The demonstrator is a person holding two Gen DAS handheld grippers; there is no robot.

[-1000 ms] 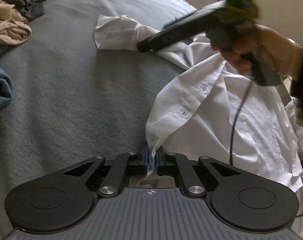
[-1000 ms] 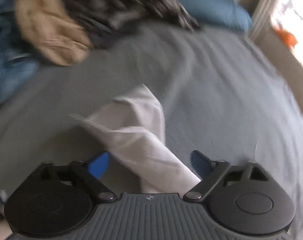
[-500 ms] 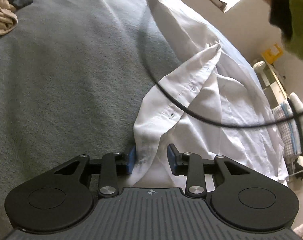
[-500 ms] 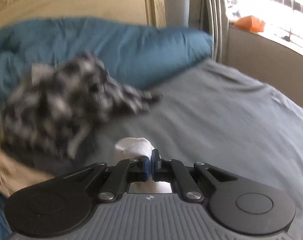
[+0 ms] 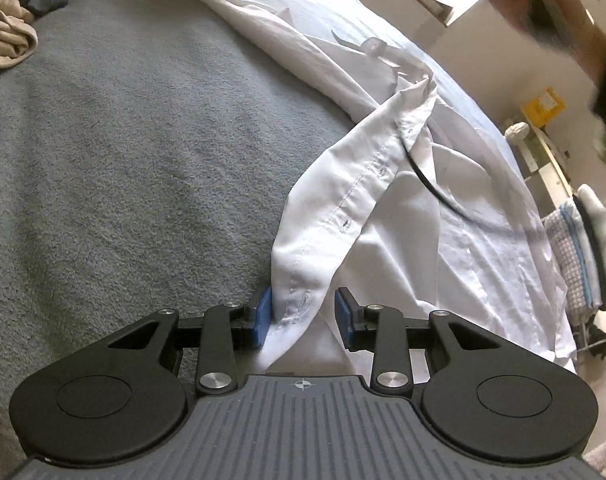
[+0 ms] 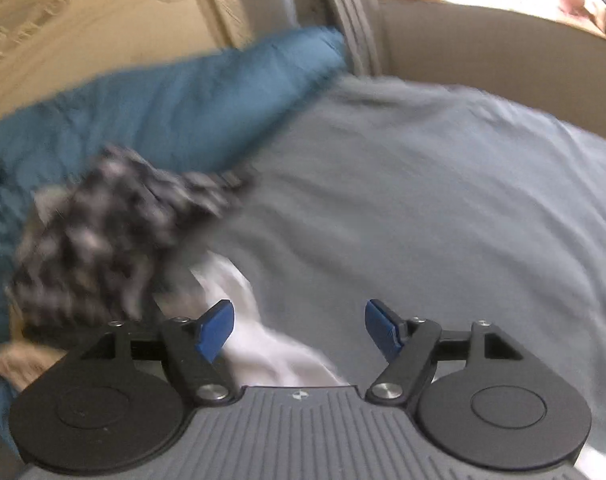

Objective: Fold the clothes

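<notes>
Left wrist view: left gripper (image 5: 303, 316) parted, hem of the white shirt (image 5: 443, 208) lying between its blue pads, only the left pad touching cloth
Shirt: spread across the grey bedcover (image 5: 143, 160), a black cable (image 5: 435, 188) draped over it
Right wrist view: right gripper (image 6: 299, 330) opening, clamping nothing; white cloth below by its left pad, checked garment (image 6: 103, 232) beside

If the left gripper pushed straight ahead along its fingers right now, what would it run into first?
The white shirt. Its button placket edge already lies between the left gripper's parted pads, apparently unpinched, so going forward would likely bunch that fabric against the grey bed cover underneath.
</notes>
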